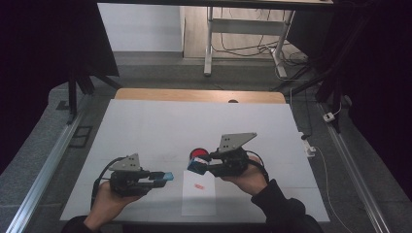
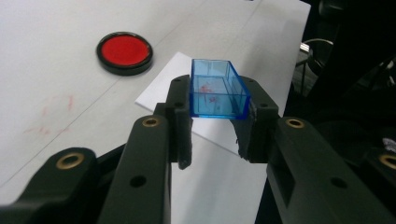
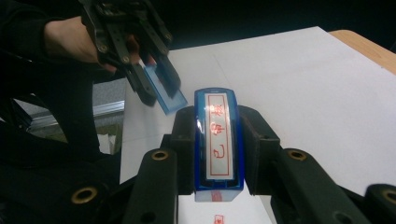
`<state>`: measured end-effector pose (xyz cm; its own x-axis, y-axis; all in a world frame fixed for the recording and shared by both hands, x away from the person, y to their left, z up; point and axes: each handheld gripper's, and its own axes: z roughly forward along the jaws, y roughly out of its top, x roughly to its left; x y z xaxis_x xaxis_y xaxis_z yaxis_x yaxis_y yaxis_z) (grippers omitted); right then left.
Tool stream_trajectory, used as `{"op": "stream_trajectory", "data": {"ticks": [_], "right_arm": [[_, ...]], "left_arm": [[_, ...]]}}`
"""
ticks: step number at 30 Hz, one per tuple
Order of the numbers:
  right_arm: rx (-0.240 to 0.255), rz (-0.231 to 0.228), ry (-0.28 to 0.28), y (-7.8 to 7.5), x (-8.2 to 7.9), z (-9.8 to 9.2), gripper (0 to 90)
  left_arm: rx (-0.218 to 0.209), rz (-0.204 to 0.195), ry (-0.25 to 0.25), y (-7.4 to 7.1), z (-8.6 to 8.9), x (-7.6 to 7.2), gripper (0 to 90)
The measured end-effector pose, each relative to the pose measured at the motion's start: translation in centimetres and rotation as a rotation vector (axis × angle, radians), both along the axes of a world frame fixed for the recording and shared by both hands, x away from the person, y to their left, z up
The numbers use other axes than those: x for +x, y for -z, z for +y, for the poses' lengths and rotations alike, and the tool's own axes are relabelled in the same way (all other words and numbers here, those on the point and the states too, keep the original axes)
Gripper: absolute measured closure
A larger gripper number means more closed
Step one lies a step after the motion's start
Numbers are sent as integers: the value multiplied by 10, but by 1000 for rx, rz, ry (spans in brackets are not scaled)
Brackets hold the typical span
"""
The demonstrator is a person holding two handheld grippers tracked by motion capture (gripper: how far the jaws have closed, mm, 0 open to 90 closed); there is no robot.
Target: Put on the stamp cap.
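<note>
My left gripper [image 1: 165, 177] is shut on a clear blue plastic cap [image 2: 217, 89], held just above the table with its hollow side up. In the right gripper view that cap [image 3: 164, 95] hangs to the upper left. My right gripper [image 1: 198, 166] is shut on a blue stamp [image 3: 218, 140] whose white face with red characters points up at the camera. A round red ink pad [image 1: 197, 154] lies on the table just behind the stamp. Between the two grippers lies a white paper slip [image 1: 198, 199] carrying a small red stamp print [image 1: 198, 186].
A white sheet [image 1: 160, 131] covers the table top, with faint red smears [image 2: 51, 109] near the ink pad [image 2: 124, 52]. A wooden table edge [image 1: 199, 95] runs along the back. Metal rails [image 1: 43, 170] flank both sides.
</note>
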<state>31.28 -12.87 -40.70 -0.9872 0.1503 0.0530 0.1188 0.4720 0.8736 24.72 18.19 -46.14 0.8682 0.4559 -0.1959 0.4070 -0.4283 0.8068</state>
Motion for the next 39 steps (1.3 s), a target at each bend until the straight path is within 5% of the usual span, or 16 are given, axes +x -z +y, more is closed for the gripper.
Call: {"op": "stream_trajectory", "data": {"ticks": [18,33,39], "right_arm": [[44,14,-112,1,0,12,707],[58,28,-206,4,-1,19,708],[74,35,-219,3,-1,18,708]], "left_arm": [[-22,-25,152,-1,-33,20,690],[-33,-32,224,-2,-41,23,692],[-68,-32,253,-2,-40,24,693]]}}
